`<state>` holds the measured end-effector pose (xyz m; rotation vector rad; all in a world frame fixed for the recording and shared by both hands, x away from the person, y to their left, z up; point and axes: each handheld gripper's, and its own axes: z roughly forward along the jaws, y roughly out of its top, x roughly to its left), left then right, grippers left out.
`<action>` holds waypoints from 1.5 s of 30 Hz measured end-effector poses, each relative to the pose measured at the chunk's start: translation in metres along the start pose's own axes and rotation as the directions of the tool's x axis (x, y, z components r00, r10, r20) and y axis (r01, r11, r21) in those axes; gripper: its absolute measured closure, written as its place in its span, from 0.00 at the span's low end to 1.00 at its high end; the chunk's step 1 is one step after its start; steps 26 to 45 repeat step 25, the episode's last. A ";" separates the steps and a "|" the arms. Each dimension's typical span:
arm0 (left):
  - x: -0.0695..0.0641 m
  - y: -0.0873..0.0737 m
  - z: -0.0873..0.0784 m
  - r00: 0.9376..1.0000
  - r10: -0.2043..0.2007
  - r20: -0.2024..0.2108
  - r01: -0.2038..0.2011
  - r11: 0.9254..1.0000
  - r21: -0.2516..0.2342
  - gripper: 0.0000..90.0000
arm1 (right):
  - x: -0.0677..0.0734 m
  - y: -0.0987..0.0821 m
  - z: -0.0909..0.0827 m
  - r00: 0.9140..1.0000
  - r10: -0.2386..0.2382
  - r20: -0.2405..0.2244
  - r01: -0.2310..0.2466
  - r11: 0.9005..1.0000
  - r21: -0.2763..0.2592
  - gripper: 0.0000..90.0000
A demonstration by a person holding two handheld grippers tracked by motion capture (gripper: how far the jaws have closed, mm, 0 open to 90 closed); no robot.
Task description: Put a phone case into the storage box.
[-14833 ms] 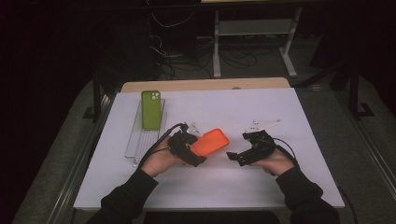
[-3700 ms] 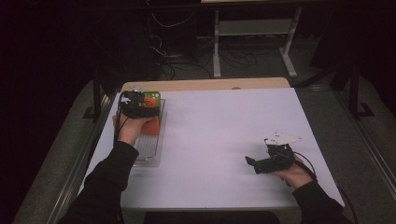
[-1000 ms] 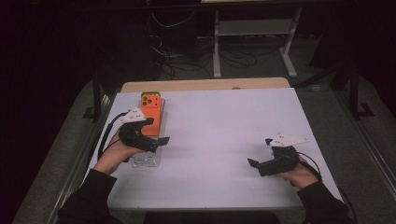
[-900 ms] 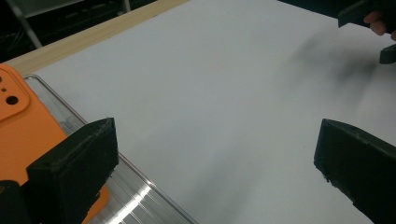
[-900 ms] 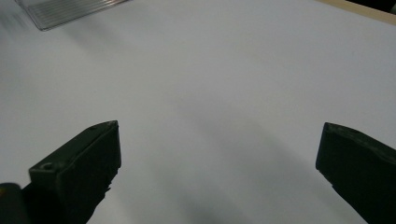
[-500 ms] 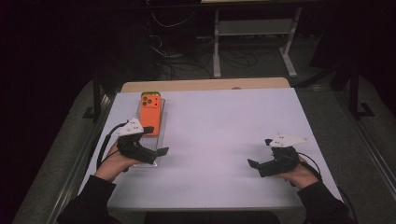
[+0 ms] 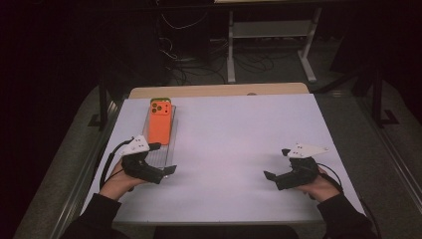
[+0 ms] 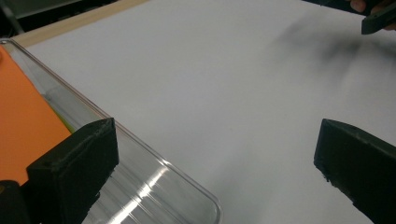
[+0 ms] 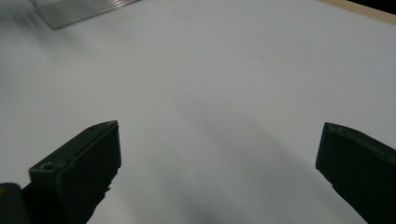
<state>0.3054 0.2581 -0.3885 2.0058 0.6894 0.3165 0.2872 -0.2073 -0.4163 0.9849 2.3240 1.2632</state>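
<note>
Lying flat in the clear tray (image 7: 169,130) at the far left of the table (image 7: 239,134), the orange phone case (image 7: 160,123) sits on top of a green case (image 7: 158,100), of which just a thin edge peeks out at the far end and along one side in the left gripper view. That stacking looks like the main work, and judging by how things lie, it is done: both cases are inside the tray, roughly lined up with its long walls, and nothing else waits on the white surface.

At the near left, the left gripper (image 7: 168,170) hangs just over the near end of the tray, its jaws spread wide and holding nothing; its own view shows the tray's rounded near corner (image 8: 205,200) between them and the orange case (image 8: 23,126) off to the left. Well apart, at the near right, the right gripper (image 7: 268,176) rests low over bare table, jaws likewise spread wide and empty.

What may remain, as a guess, is little more than drawing the left hand (image 7: 115,180) clear of the tray and perhaps nudging the top case square if it sits slightly askew
</note>
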 end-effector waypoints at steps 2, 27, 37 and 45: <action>-0.002 -0.003 0.000 1.000 0.000 0.004 0.000 1.000 0.009 0.00 | 0.001 0.000 0.000 1.000 0.006 -0.005 -0.005 1.000 0.004 0.00; -0.002 -0.012 -0.001 1.000 -0.001 0.006 0.001 1.000 0.021 0.00 | 0.001 0.000 -0.002 1.000 -0.009 -0.015 0.008 1.000 -0.009 0.00; -0.002 -0.012 -0.001 1.000 -0.001 0.006 0.001 1.000 0.021 0.00 | 0.001 0.000 -0.002 1.000 -0.009 -0.015 0.008 1.000 -0.009 0.00; -0.002 -0.012 -0.001 1.000 -0.001 0.006 0.001 1.000 0.021 0.00 | 0.001 0.000 -0.002 1.000 -0.009 -0.015 0.008 1.000 -0.009 0.00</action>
